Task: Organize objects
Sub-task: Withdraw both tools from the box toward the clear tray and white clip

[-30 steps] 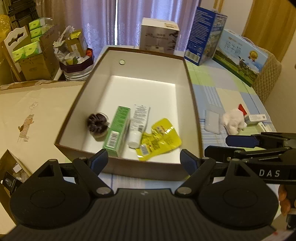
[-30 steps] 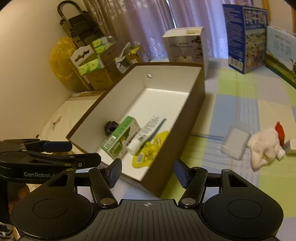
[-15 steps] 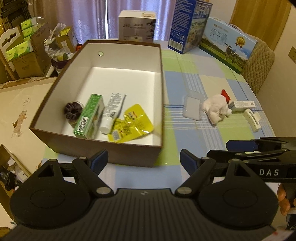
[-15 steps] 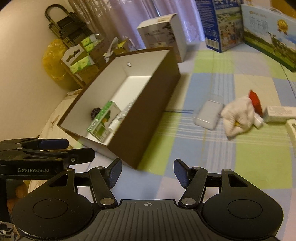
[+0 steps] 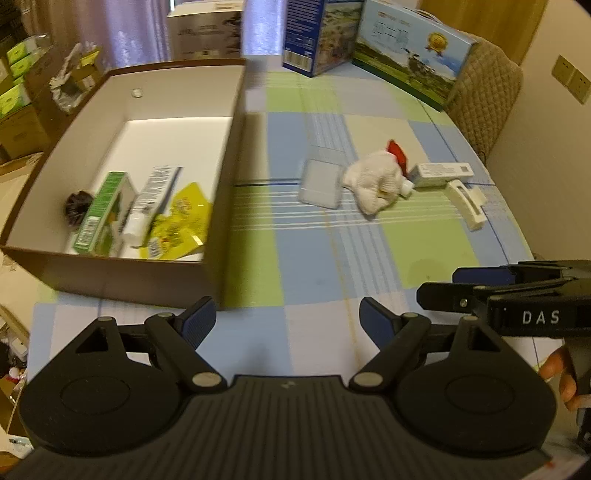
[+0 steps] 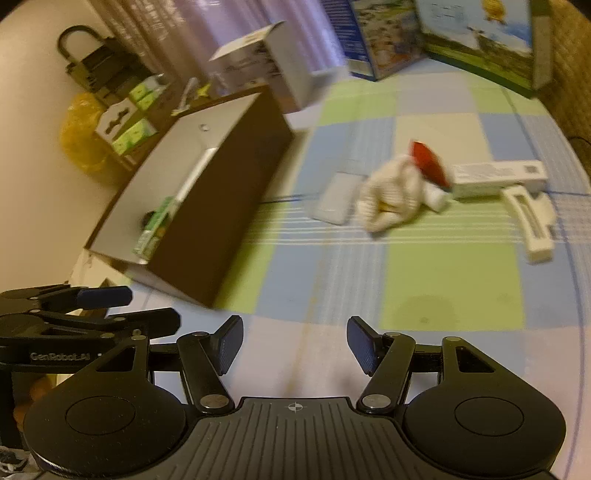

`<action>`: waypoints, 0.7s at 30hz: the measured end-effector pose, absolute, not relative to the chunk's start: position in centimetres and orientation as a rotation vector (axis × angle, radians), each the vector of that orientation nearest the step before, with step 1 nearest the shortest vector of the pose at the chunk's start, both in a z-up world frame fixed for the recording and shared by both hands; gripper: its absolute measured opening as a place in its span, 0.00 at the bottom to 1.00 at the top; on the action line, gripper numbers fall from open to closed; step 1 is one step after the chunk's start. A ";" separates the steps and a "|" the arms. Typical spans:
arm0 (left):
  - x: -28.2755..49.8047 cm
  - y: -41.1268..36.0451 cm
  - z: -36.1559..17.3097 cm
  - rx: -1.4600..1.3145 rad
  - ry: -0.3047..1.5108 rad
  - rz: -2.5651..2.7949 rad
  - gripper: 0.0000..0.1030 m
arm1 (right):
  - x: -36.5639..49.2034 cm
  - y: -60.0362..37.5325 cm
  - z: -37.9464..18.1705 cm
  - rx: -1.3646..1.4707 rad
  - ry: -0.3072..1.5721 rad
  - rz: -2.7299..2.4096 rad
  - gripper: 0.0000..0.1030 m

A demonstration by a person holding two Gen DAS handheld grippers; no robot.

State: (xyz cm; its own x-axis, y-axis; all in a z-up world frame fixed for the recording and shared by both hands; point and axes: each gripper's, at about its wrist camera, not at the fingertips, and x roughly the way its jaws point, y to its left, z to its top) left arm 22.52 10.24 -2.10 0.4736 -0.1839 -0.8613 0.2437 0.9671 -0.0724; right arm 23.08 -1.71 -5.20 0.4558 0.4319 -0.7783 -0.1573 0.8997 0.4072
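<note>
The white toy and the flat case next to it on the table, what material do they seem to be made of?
The white toy looks like soft plush fabric: fuzzy, matte and slumped, with a red piece on top. The flat case appears to be translucent plastic, smooth with rounded corners and a faint sheen, though blur leaves this uncertain.

Desk covering: the desk (image 5: 325, 258) is covered by a cloth checked in pale blue, green and cream.
Window: lilac curtains (image 5: 140, 29) are hung behind the far edge, lit from behind.
Right wall: a cream wall (image 5: 546, 155) is seen, with a switch plate (image 5: 570, 78) mounted on it.
Seat: a quilted tan chair back (image 5: 484, 99) is placed at the far right corner.
Left corner: cardboard boxes (image 5: 18, 125) with green packs are stacked; a black folded trolley (image 6: 96, 70) and a yellow bag (image 6: 81, 133) are set against the wall.
Light: warm, dim indoor light is cast.
</note>
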 end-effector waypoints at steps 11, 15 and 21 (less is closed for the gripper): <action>23.4 5.2 -2.9 0.086 1.037 -0.337 0.80 | 22.7 -7.5 -6.0 0.353 1.044 0.248 0.58; 24.1 3.4 -3.5 0.094 1.033 -0.364 0.80 | 22.6 -9.3 -6.5 0.348 1.044 0.200 0.58; 25.6 1.8 -4.5 0.100 1.030 -0.366 0.78 | 22.7 -11.9 -7.2 0.340 1.043 0.125 0.58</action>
